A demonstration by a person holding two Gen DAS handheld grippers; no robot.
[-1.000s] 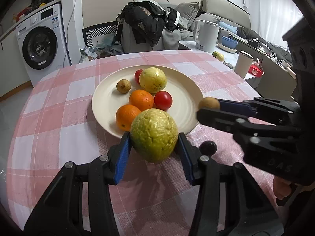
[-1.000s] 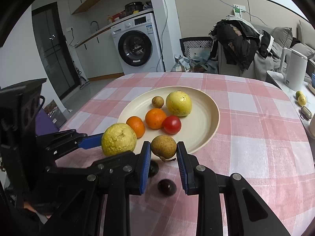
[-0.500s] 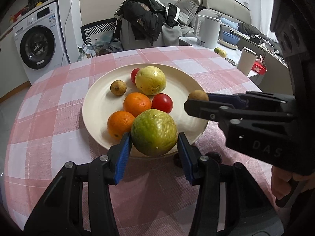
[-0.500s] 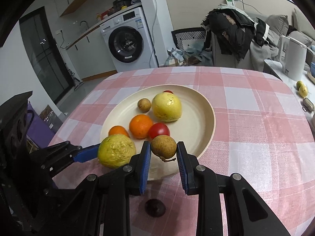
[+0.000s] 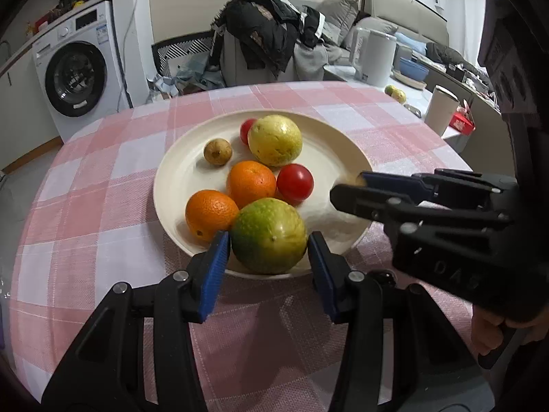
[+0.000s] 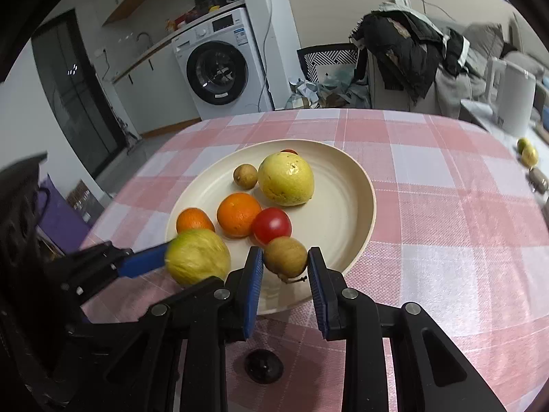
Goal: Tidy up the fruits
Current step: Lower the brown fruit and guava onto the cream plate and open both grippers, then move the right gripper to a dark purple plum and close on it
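Note:
A cream plate on the pink checked table holds a yellow-green fruit, two oranges, a red tomato, a second tomato behind and a small brown fruit. My left gripper is shut on a green-yellow fruit over the plate's near rim. My right gripper is shut on a small brown fruit, held over the plate's near edge; it also shows in the left wrist view.
A small dark fruit lies on the tablecloth near the plate's front. Beyond the table stand a washing machine, a chair heaped with clothes and a side counter with a kettle and cup.
Both grippers have moved forward with their fruits, from in front of the plate to over its near rim. The dark fruit on the cloth now lies behind the fingertips.

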